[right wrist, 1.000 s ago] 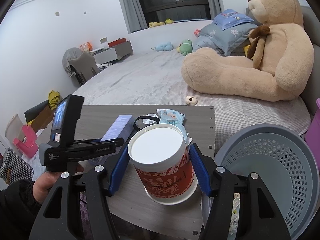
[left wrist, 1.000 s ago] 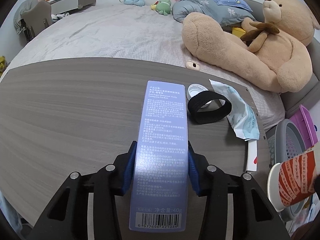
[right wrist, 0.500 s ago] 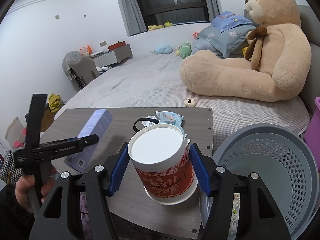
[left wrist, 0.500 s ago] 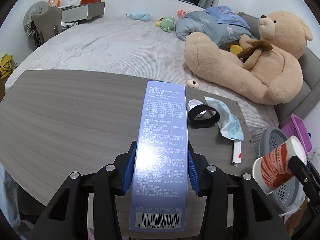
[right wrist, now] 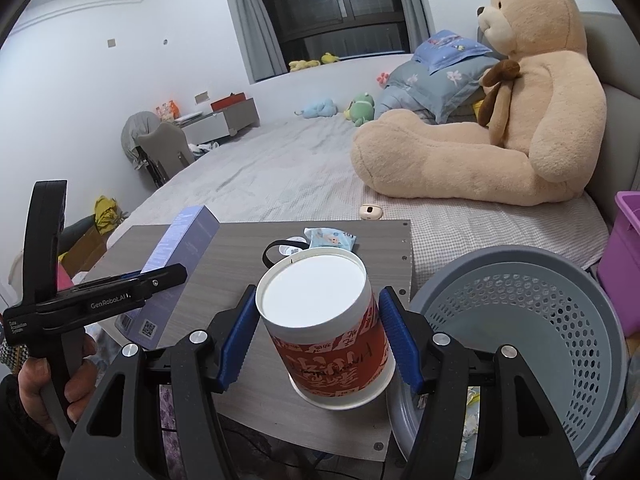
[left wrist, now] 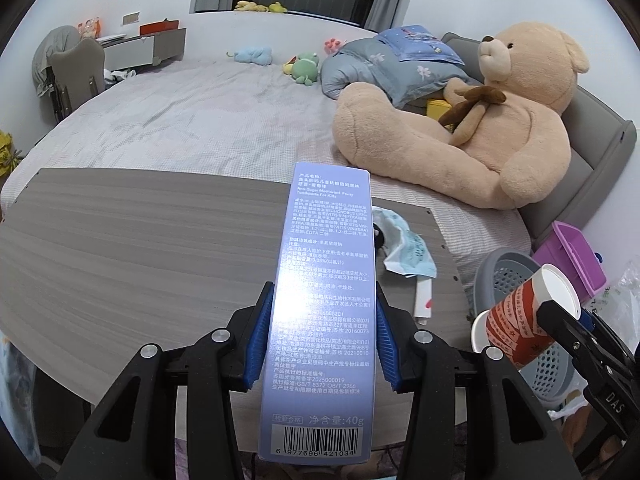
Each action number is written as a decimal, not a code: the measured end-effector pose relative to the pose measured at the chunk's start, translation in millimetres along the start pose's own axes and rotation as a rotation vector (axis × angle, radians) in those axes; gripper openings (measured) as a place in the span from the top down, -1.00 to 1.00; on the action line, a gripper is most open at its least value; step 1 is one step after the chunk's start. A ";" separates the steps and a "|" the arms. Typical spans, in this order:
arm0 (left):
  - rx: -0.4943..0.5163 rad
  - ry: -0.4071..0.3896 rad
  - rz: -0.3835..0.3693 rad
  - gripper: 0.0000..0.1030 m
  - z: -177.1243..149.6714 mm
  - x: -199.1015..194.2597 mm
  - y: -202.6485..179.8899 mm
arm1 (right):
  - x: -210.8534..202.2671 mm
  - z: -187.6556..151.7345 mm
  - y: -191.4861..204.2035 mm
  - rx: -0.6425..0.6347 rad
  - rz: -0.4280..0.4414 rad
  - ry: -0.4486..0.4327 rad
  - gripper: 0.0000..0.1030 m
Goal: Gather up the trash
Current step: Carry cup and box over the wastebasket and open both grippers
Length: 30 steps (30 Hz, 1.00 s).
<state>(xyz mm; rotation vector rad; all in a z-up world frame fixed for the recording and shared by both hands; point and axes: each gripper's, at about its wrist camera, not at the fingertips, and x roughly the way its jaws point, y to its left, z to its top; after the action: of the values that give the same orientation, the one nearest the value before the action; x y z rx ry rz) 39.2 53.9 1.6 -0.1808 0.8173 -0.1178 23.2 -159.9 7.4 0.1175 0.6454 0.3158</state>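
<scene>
My left gripper is shut on a long lilac toothpaste box and holds it above the grey wooden table. The box also shows in the right wrist view. My right gripper is shut on a red and white paper cup, held near the table's right front corner, beside the grey perforated trash basket. The cup and basket also show at the right of the left wrist view. A blue wrapper, a black band and a small white tube lie on the table.
A bed with a large teddy bear, pillows and small plush toys lies behind the table. A purple bin stands to the right of the basket. A chair and a desk stand at the far left wall.
Both grippers have risen and pulled back from the table with their loads. The toothpaste box has lifted off the tabletop. The cup has tilted and drawn nearer the basket.
</scene>
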 end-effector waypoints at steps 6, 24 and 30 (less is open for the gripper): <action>0.055 -0.013 -0.045 0.13 -4.4 -8.4 -25.7 | -20.1 -5.4 -8.8 0.016 -0.026 -0.032 -0.15; 0.279 0.038 -0.245 0.13 -16.3 9.8 -151.2 | -93.2 -37.2 -106.6 0.183 -0.245 -0.110 -0.15; 0.340 0.091 -0.298 0.13 -20.5 32.2 -193.9 | -97.9 -41.9 -143.4 0.240 -0.274 -0.123 -0.16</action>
<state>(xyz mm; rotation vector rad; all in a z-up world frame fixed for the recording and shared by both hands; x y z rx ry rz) 39.3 -143.8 4.8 0.0258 0.8441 -0.5453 -39.8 -326.9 0.7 0.2735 0.5677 -0.0338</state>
